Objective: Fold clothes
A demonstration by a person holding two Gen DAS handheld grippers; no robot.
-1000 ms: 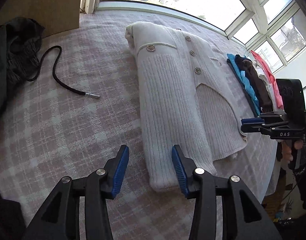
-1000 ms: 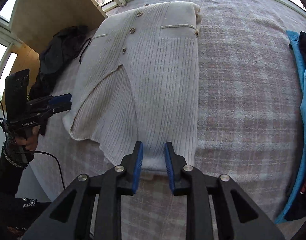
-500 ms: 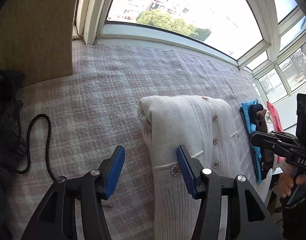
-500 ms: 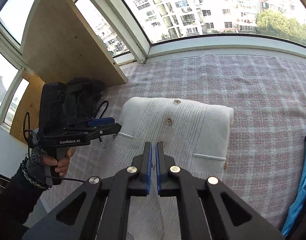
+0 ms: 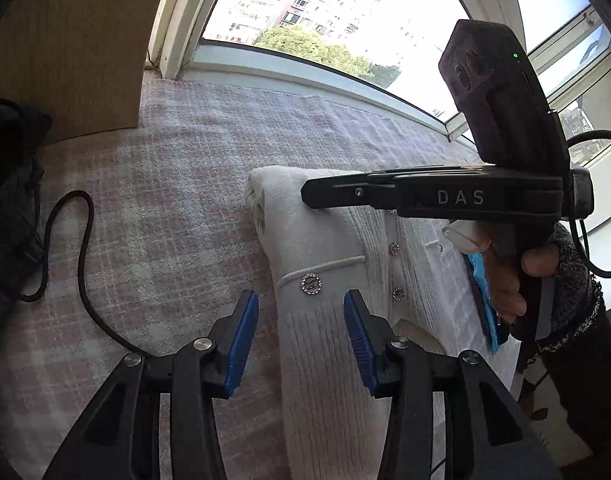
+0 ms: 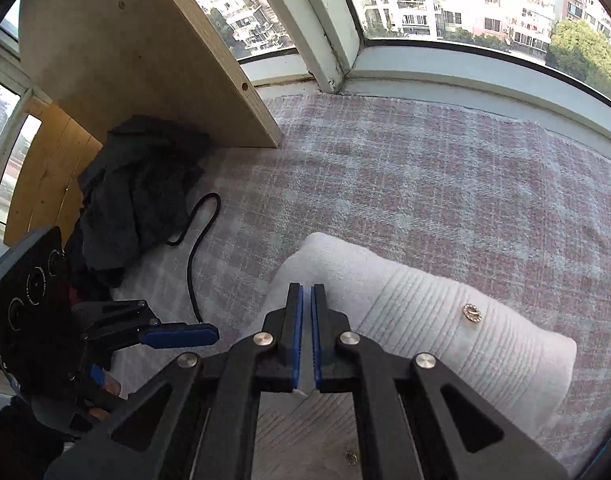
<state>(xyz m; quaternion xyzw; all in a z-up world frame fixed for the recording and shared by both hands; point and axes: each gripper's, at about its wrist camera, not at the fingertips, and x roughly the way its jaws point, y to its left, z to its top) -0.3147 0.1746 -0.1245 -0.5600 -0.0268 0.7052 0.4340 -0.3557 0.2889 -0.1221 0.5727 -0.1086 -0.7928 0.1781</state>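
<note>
Left wrist view: the left claw (image 5: 301, 340) stands with its blue-padded jaws apart, one on either side of the near part of the cream cardigan (image 5: 329, 352) without closing on it; the garment's near end is cut off behind the claw body. Right wrist view: the right claw (image 6: 307, 336) has its jaws pressed together on a thin fold of the cardigan (image 6: 425, 320), the white cloth showing as a sliver between the blue pads; how much cloth is pinched is hidden by the arms. The cardigan is a ribbed knit with a smooth folded far end, round rhinestone buttons (image 5: 311, 283) and a corded pocket edge; it lies lengthwise on the pink-and-grey checked cover (image 5: 177, 184), a coarse woven cloth over a surface whose kind cannot be told, towards the cover's right side. The person's right hand (image 5: 509, 276) grips the right tool's handle and hides most of a blue garment (image 5: 483, 304) beside the cardigan. Towards the cover's left edge lie a looped black cord (image 6: 195, 248) and a crumpled dark garment (image 6: 137, 192), partly under a plywood board (image 6: 145, 60). Beyond stands a curved window (image 6: 445, 8).
</note>
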